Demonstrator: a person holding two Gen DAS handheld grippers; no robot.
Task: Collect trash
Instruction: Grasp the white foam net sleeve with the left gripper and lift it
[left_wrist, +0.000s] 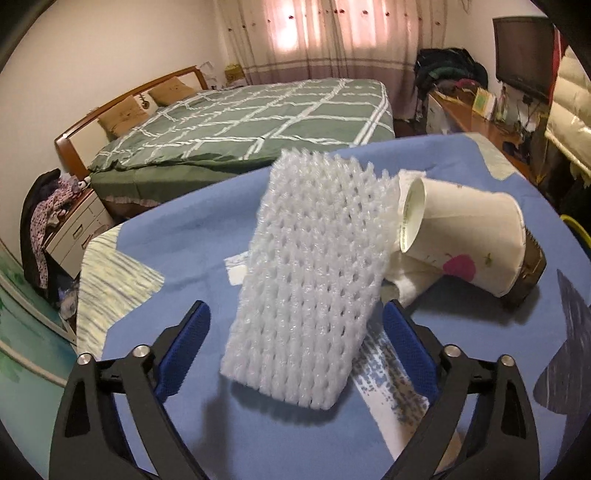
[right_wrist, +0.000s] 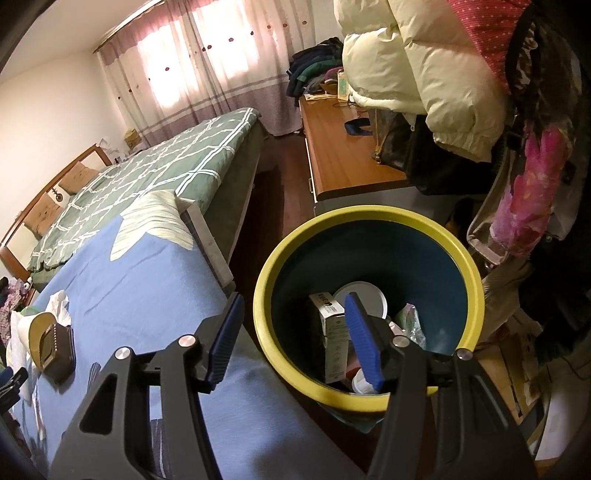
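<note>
A white foam fruit net lies on the blue tablecloth, its near end between the open jaws of my left gripper. A white paper cup lies on its side to the right, on crumpled white tissue and against a small dark box. My right gripper is open and empty at the table's edge, over the rim of a bin with a yellow rim and dark blue inside. The bin holds a carton, a white lid and wrappers. The cup and dark box also show in the right wrist view.
A bed with a green checked cover stands beyond the table. A wooden desk with clothes and a cream jacket stands right of the bin. A nightstand with clothes is at the left.
</note>
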